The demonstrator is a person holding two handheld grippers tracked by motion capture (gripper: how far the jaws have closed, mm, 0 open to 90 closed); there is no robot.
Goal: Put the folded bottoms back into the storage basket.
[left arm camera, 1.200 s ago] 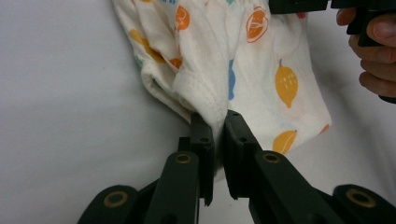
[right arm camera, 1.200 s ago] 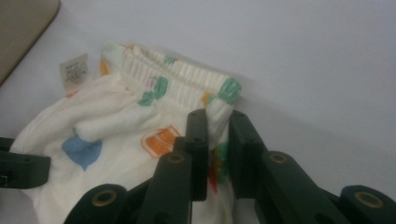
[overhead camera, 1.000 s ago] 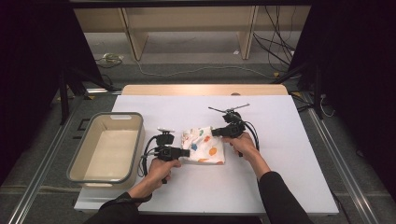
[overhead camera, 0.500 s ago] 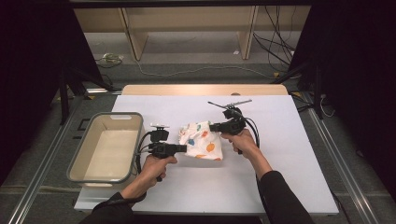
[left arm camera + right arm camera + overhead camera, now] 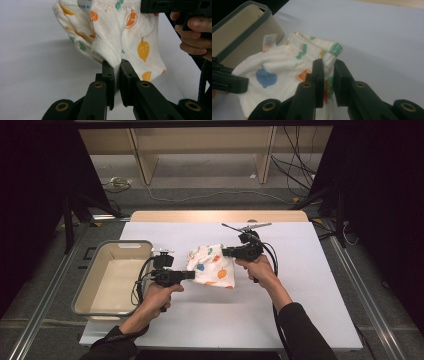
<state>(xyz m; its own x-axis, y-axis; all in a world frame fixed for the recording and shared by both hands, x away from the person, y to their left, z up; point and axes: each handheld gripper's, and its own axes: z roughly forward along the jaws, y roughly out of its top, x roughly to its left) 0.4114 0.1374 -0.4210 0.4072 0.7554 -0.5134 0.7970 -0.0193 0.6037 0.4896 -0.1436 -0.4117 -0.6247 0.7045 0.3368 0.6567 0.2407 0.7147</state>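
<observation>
A small white cloth garment [image 5: 212,266] printed with orange, blue and green fruit hangs between my two grippers, lifted off the white table [image 5: 300,295]. My left gripper [image 5: 192,275] is shut on its left edge; in the left gripper view the jaws pinch a fold of the garment [image 5: 112,42] at my left gripper [image 5: 117,68]. My right gripper [image 5: 225,252] is shut on the garment's upper right edge; in the right gripper view a ribbed hem of the garment [image 5: 287,67] is pinched between the jaws of my right gripper [image 5: 328,68].
A beige bin with a grey rim [image 5: 82,292] stands at the table's left edge, close to my left hand, and its wall [image 5: 239,42] shows in the right gripper view. A wooden strip [image 5: 220,216] borders the far edge. Cables trail from both grippers.
Both grippers have risen with the garment, lifting it off the table so it hangs between them. The jaws stay closed on the cloth.
</observation>
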